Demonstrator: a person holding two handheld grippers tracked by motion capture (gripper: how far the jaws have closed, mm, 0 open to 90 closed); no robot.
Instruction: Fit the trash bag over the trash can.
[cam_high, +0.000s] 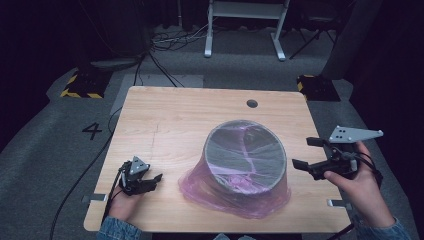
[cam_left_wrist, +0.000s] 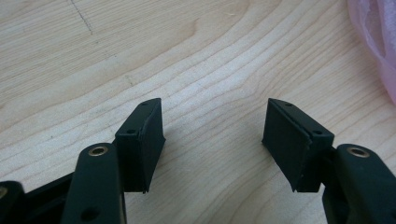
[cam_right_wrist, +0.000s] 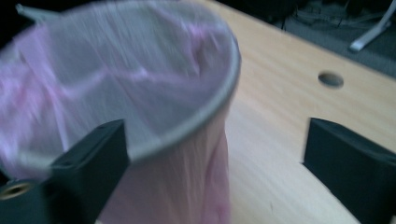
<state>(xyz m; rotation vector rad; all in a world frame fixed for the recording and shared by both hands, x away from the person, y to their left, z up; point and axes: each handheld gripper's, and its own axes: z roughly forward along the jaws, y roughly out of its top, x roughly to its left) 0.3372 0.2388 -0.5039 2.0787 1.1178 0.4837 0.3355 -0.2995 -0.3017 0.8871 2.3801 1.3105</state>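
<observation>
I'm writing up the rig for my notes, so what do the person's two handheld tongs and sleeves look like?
Both tongs are black. The left tongs carry a small grey three-cornered plate and trail a black cable off the table edge. The right tongs bear a larger grey plate with dark holes. The pads are flat, black rectangular blocks on arms with brass-coloured rivets. Both sleeves are blue denim.

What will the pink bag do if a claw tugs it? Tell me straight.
The bag looks thin and see-through, so it probably stretches, crumples, maybe tears. Its loose skirt puddles on the table, so it is likely floppy. It is wrapped over the grey bin, which may slide or tip with it.
</observation>
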